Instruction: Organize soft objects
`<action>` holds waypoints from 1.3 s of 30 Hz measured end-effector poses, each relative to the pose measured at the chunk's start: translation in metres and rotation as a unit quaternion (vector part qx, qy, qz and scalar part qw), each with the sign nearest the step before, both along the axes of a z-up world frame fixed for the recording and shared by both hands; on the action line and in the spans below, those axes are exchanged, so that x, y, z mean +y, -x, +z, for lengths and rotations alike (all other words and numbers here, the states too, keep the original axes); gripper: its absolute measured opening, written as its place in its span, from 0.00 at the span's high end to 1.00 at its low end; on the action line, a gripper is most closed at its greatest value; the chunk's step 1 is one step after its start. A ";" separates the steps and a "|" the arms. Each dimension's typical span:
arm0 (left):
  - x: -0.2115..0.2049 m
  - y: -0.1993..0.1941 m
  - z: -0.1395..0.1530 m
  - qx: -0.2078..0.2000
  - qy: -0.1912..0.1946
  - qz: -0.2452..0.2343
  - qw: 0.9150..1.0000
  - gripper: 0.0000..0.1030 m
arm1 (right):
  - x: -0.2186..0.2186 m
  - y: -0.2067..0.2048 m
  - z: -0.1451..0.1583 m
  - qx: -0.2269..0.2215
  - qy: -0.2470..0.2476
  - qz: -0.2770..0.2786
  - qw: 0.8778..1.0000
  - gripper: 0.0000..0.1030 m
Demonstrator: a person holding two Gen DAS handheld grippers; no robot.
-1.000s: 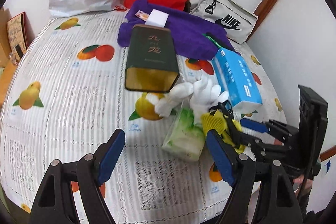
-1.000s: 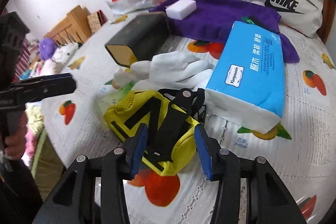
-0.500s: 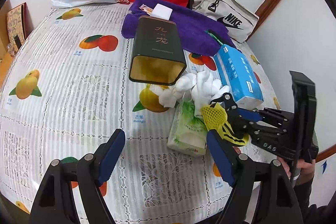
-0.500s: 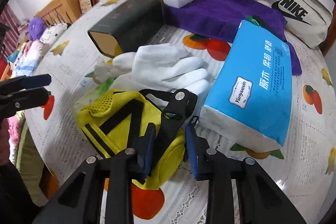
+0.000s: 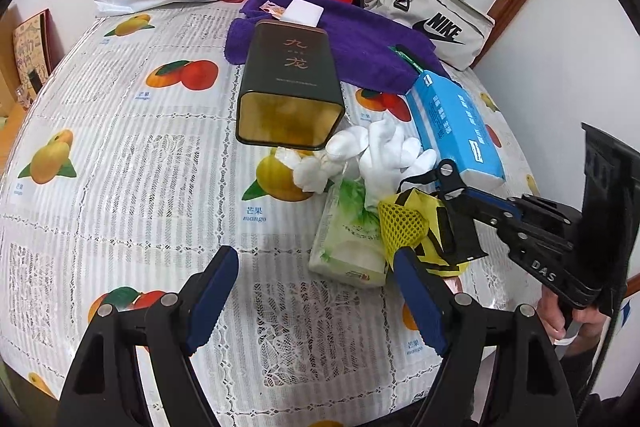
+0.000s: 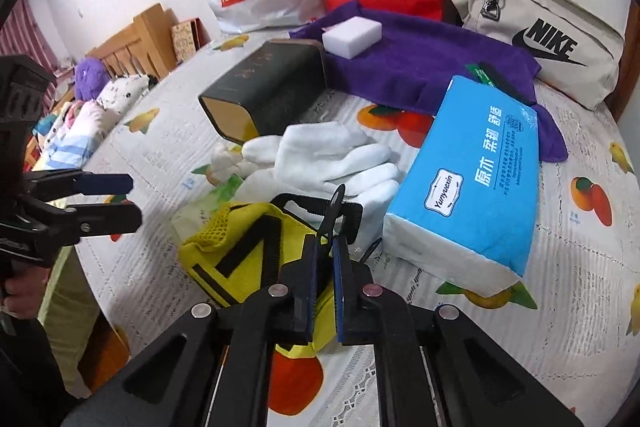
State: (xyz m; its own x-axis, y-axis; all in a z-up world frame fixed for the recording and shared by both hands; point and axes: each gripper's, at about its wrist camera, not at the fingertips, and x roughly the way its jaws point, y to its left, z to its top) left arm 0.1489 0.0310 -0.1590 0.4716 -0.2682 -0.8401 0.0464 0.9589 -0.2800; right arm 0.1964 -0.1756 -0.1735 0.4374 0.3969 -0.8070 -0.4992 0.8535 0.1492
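A yellow mesh pouch (image 6: 240,247) (image 5: 404,223) with black straps lies on the fruit-print tablecloth. My right gripper (image 6: 326,255) (image 5: 456,187) is shut on its black strap, which stands up between the blue pads. Behind the pouch lie white gloves (image 6: 328,155) (image 5: 392,155), and a green tissue pack (image 5: 348,239) sits partly under it. My left gripper (image 5: 314,259) (image 6: 128,201) hangs open above the cloth, left of the pouch, with nothing between its fingers.
A blue tissue pack (image 6: 480,179) lies right of the gloves. A dark tin (image 5: 288,83) rests on its side, mouth toward me. Behind are a purple towel (image 5: 360,39) with a white sponge (image 5: 302,11), a Nike bag (image 6: 552,43) and two shopping bags.
The right gripper's jaws have closed from half open onto the pouch's black strap, and the strap now stands up. The left gripper has stayed open.
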 end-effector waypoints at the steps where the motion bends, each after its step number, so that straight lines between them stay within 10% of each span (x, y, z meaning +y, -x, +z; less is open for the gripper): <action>1: 0.001 0.000 0.000 0.000 0.001 0.003 1.000 0.24 | -0.002 0.002 0.002 -0.002 -0.002 -0.001 1.000 0.93; 12: 0.001 0.000 -0.009 0.008 0.017 0.000 1.000 0.24 | -0.013 0.006 -0.003 0.020 -0.021 -0.002 1.000 0.93; 16: 0.001 -0.002 -0.011 0.009 0.020 -0.005 1.000 0.24 | -0.011 0.001 -0.009 0.043 -0.028 -0.006 0.999 0.71; 22: 0.005 -0.004 -0.016 0.016 0.023 0.000 1.000 0.24 | 0.006 0.000 -0.014 0.026 0.009 0.005 1.000 0.73; 25: 0.006 -0.003 -0.017 0.020 0.020 0.000 1.000 0.24 | 0.006 0.001 -0.009 0.021 0.024 -0.008 0.999 0.90; 39: 0.002 -0.001 -0.018 0.020 0.018 -0.008 1.000 0.24 | 0.013 -0.026 -0.026 0.083 0.088 -0.010 0.993 0.89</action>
